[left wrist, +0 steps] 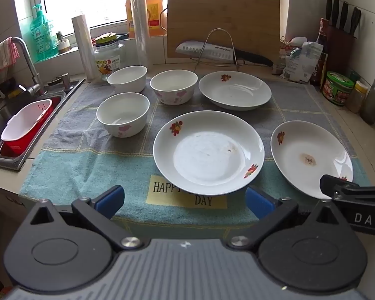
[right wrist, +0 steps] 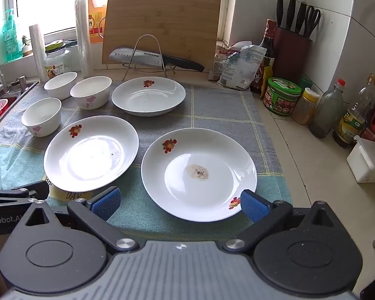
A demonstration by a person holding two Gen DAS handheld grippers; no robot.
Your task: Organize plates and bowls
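Observation:
Three white flower-print plates lie on a grey-blue towel [left wrist: 87,165]: a near middle plate [left wrist: 208,151] [right wrist: 91,152], a stained right plate [left wrist: 311,157] [right wrist: 198,173], and a far plate [left wrist: 235,90] [right wrist: 148,96]. Three white bowls stand at the left: near [left wrist: 122,117] [right wrist: 41,116], far left [left wrist: 127,78] [right wrist: 60,85], far middle [left wrist: 173,86] [right wrist: 90,92]. My left gripper [left wrist: 185,201] is open and empty at the near plate's front edge. My right gripper [right wrist: 180,203] is open and empty, its jaws either side of the stained plate's front rim.
A sink [left wrist: 2,115] with a red-white basket [left wrist: 27,125] is at the left. A cutting board [left wrist: 222,22], a knife on a wire rack [left wrist: 220,52], jars and bottles [right wrist: 282,96] and a knife block [right wrist: 291,47] line the back and right.

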